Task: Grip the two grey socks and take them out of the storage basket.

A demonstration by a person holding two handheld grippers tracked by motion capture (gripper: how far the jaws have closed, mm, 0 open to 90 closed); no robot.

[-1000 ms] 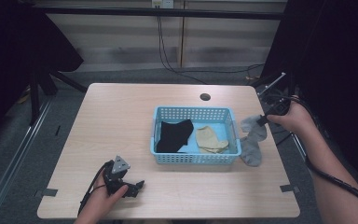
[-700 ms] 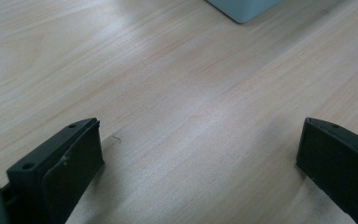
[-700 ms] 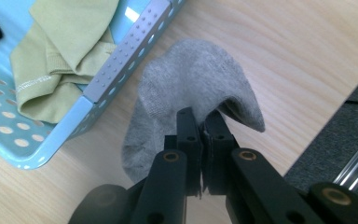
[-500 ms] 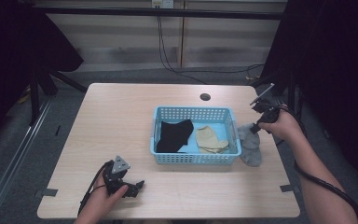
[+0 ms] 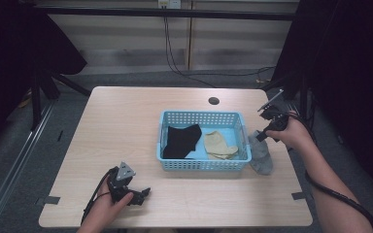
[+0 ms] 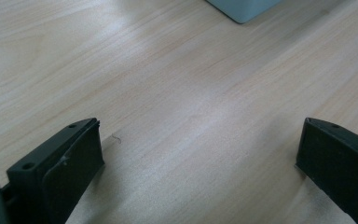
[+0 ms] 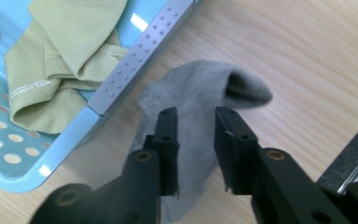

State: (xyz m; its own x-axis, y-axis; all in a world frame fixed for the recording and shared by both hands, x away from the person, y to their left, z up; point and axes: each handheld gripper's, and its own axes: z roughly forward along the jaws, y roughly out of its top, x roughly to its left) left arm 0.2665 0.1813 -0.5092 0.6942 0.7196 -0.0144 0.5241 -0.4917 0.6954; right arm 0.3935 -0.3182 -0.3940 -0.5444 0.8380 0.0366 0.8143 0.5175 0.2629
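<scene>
At right of centre in the high view, the right claw (image 5: 263, 136), jaws parted, hovers over a grey sock (image 5: 261, 156) on the worktop (image 5: 126, 116) beside the basket (image 5: 201, 165), which holds two socks; the left claw (image 5: 138, 195) rests spread wide, lower left.

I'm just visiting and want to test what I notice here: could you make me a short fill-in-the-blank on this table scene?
1. The basket holds a tan sock and a ____ one.
2. The grey sock lies on the table just ____ the basket.
3. The right gripper has its jaws part-closed over the ____ sock.
4. The left gripper rests near the table's front edge with its jaws wide ____.

Missing words: black; outside; grey; open
</scene>
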